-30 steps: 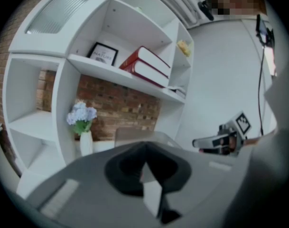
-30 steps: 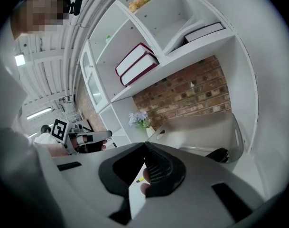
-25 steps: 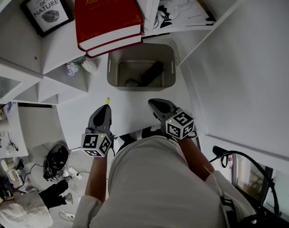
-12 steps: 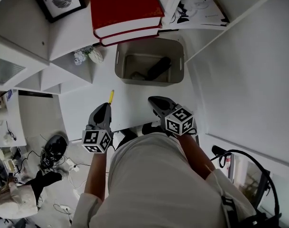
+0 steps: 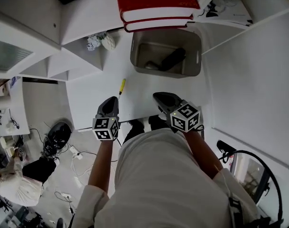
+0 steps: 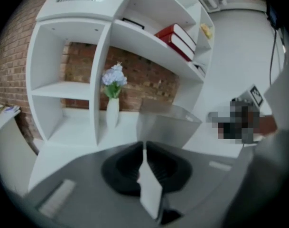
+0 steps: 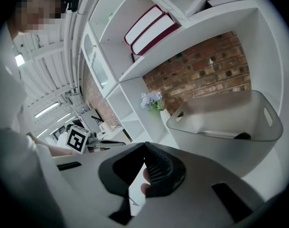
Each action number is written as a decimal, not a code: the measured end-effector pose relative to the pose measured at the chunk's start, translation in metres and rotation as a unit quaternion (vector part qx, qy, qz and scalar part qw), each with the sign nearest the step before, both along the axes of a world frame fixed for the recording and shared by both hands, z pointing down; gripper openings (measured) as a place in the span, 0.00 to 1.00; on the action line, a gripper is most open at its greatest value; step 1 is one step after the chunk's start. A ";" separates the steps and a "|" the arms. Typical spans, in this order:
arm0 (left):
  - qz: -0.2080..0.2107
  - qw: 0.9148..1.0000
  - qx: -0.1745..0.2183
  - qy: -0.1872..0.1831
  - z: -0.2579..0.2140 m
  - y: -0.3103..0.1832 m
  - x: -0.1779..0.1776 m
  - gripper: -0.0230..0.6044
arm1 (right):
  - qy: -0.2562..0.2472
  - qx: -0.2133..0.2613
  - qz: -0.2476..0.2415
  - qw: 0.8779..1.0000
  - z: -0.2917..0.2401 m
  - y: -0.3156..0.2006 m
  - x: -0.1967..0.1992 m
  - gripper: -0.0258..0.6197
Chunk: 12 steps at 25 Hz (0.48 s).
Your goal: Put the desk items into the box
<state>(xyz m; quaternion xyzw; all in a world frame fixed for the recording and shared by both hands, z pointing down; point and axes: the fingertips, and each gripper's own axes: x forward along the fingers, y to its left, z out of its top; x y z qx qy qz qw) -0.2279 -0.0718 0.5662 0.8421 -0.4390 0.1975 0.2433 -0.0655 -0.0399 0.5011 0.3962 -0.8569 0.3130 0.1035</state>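
Note:
A grey box stands on the white desk below the shelves, with a long black item lying in it. On the desk left of the box lies a yellow pen. My left gripper is shut and empty, just short of the pen near the desk's front edge. My right gripper is shut with nothing in it and points at the box from the front. In the left gripper view the shut gripper faces the box. In the right gripper view the gripper has the box close ahead.
Red books lie on the shelf above the box. A white vase with pale flowers stands in a shelf niche at the left. A white wall bounds the desk on the right. Cables and a black object lie on the floor.
Both grippers have drawn back a little from the box toward the desk's front edge. The yellow pen now shows in full ahead of the left gripper. Both stay shut.

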 end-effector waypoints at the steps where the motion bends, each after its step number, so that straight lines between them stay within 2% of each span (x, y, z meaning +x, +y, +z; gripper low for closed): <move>1: -0.004 1.000 -0.001 -0.007 0.008 -0.003 -0.002 0.05 | 0.001 -0.003 -0.001 1.000 0.003 0.000 -0.003 0.03; 4: -0.005 0.999 -0.003 -0.039 0.035 -0.014 -0.008 0.05 | 0.001 -0.016 0.000 1.000 0.018 0.000 -0.013 0.03; 6: 0.015 0.998 -0.024 -0.051 0.059 -0.017 -0.004 0.05 | 0.000 -0.026 0.001 1.000 0.026 0.001 -0.016 0.03; 8: 0.041 0.996 -0.049 -0.060 0.081 -0.019 0.004 0.12 | -0.001 -0.033 0.004 0.999 0.032 0.004 -0.017 0.03; 12: 0.072 0.989 -0.083 -0.095 0.119 -0.021 0.010 0.13 | 0.000 -0.049 0.018 0.999 0.038 0.015 -0.011 0.03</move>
